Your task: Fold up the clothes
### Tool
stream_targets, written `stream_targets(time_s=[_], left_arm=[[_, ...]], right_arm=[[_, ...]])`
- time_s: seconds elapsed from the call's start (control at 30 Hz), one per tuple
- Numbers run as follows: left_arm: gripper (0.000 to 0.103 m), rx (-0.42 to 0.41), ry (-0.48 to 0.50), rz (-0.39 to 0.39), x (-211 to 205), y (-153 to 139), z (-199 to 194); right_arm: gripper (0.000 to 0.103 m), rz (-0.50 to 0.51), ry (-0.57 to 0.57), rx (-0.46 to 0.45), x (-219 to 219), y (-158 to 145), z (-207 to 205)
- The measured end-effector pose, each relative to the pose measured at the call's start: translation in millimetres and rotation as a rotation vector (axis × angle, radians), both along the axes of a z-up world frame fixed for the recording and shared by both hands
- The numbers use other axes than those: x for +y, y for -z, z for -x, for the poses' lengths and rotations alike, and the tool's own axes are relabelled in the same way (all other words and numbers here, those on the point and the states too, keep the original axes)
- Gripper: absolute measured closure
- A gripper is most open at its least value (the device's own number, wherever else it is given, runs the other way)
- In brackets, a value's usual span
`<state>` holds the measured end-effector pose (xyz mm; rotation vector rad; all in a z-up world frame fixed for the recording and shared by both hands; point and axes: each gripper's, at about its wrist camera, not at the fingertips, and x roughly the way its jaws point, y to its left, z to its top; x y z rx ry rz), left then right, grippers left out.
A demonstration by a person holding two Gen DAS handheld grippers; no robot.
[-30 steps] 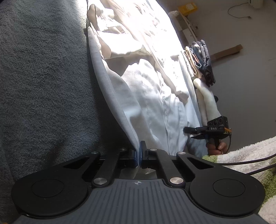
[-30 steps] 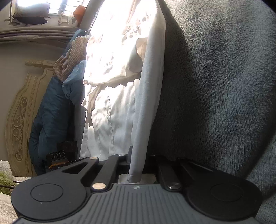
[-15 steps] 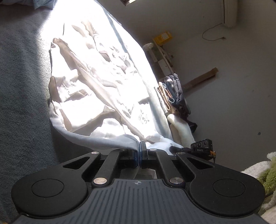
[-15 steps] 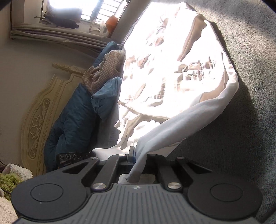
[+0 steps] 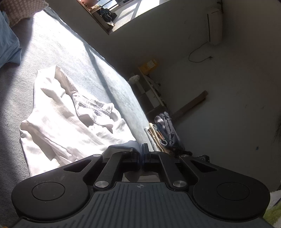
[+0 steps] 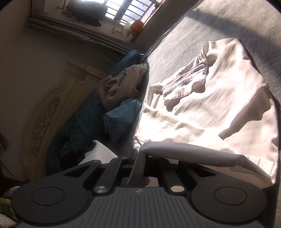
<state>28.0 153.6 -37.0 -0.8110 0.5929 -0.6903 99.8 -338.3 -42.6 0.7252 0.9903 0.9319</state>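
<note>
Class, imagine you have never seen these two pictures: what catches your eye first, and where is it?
The sunlit white shirt spread on the grey blanket stands out first, its collar crumpled near the middle. Next, the left gripper and right gripper at the bottom of each view, each shut on the shirt's near edge. A blue garment and a checked one lie by the carved headboard.

We see a bed with a grey fleece cover [image 5: 98, 70], strong sunlight falling across it. At twelve o'clock in the left view a barred window [image 5: 123, 10] opens in the plain wall; at one o'clock an air conditioner [image 5: 214, 26] hangs high, a cord trailing below. In the right view, a carved cream headboard [image 6: 52, 112] stands at nine o'clock, with dark blue bedding [image 6: 82, 129] and a patterned cloth [image 6: 121, 86] heaped beside it.
</note>
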Motion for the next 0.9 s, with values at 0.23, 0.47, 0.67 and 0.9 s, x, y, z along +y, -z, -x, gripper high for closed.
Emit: stream_targets(time_s=[0.23,0.47,0.67,0.9], left_arm=[[0.103,0.009,-0.068,-0.012,15,13,-102],[0.096,0.327,-0.232,0.063,41,94,-190],[0.068,0.372,-0.269,0.241,58,108,-186],[0.040,0.380,-0.324,0.363,70,105,-178]], right_arm=[[0.099,0.027,0.032,-0.024,15,7,-102],[0.096,0.037,0.278,0.235,5,77,-198],[0.074,-0.149,0.409,0.280,-24,99,-201],[0.059,-0.190,0.609,0.218,-40,99,-194]])
